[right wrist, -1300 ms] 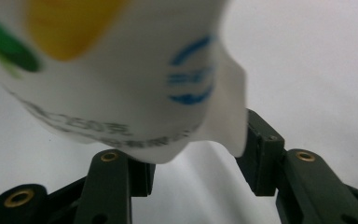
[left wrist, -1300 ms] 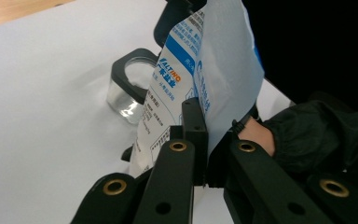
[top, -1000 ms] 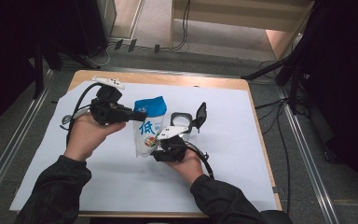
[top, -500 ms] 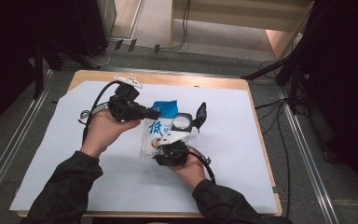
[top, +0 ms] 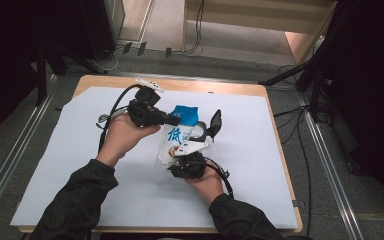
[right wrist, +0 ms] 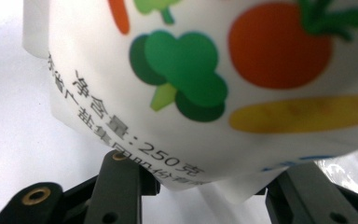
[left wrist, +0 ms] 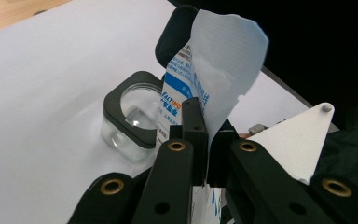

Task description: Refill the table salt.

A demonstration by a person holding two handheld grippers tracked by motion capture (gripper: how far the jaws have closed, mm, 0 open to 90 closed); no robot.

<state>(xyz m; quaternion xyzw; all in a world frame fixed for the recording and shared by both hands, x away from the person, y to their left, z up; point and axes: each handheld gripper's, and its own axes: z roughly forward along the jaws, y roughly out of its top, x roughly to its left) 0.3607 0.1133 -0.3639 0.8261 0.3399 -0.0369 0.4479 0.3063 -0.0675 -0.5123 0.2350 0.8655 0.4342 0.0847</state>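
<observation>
A blue-and-white pouch (top: 176, 142) with printed vegetables (right wrist: 214, 70) stands tilted over the middle of the table. My left gripper (top: 174, 120) comes in from the left and is shut on the pouch's top seal (left wrist: 223, 60), which sticks up past the jaws. My right gripper (top: 186, 159) holds the pouch's lower end from the near side; in the right gripper view its jaws (right wrist: 205, 184) sit on either side of the pouch's bottom. Just right of the pouch stands a small clear jar (top: 198, 132) with a square black rim (left wrist: 128, 116) and its hinged black lid (top: 215, 121) raised.
A white sheet (top: 80, 170) covers most of the wooden table (top: 240, 89). Black cables (top: 111, 112) trail from the left gripper towards the far left. The right gripper's grey plate (left wrist: 293, 140) shows close behind the pouch. Dark stands and floor surround the table.
My left hand has moved right and slightly away, bringing its gripper onto the top of the pouch. The right hand has stayed put with the pouch's lower end.
</observation>
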